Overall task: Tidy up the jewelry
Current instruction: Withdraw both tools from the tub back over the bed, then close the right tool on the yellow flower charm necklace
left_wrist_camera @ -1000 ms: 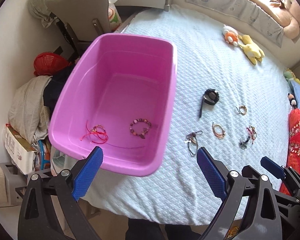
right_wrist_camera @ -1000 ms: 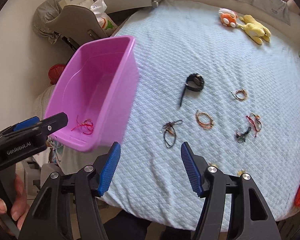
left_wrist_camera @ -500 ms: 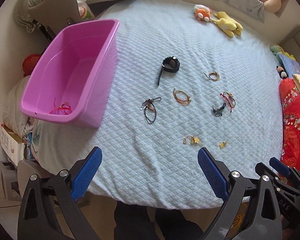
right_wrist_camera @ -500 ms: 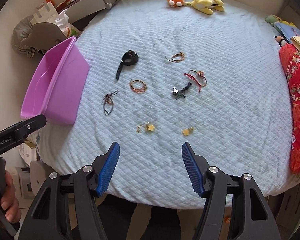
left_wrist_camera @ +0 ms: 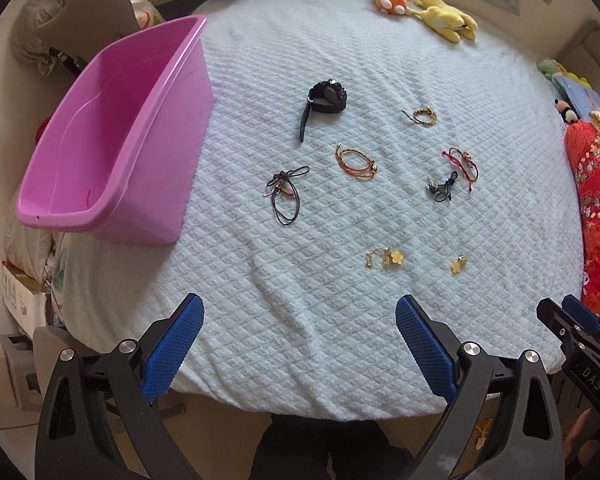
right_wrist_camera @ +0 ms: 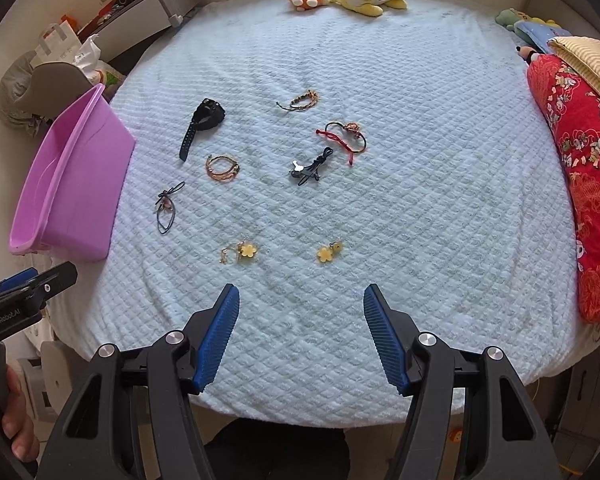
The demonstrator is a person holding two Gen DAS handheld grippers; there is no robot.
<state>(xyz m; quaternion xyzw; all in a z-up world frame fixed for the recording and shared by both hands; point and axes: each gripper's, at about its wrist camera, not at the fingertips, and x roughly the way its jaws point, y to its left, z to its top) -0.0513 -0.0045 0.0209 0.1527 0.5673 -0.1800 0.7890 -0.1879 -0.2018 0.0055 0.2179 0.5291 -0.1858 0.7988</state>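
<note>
Both tongs, left (left_wrist_camera: 296,338) and right (right_wrist_camera: 301,330), gape empty and have pulled back from the bin (left_wrist_camera: 112,140) to the bed's (left_wrist_camera: 340,320) near edge. Jewelry lies loose from 11 to 1 o'clock: earrings (right_wrist_camera: 244,251) nearest, then bracelets (right_wrist_camera: 222,168), watch (right_wrist_camera: 204,120) farthest. A fresh pick likely comes next.

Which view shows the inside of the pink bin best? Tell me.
The left wrist view: it looks over the rim of the pink bin onto its inner walls and part of the floor. The right wrist view shows the bin mostly from outside, its interior a narrow sliver.
</note>
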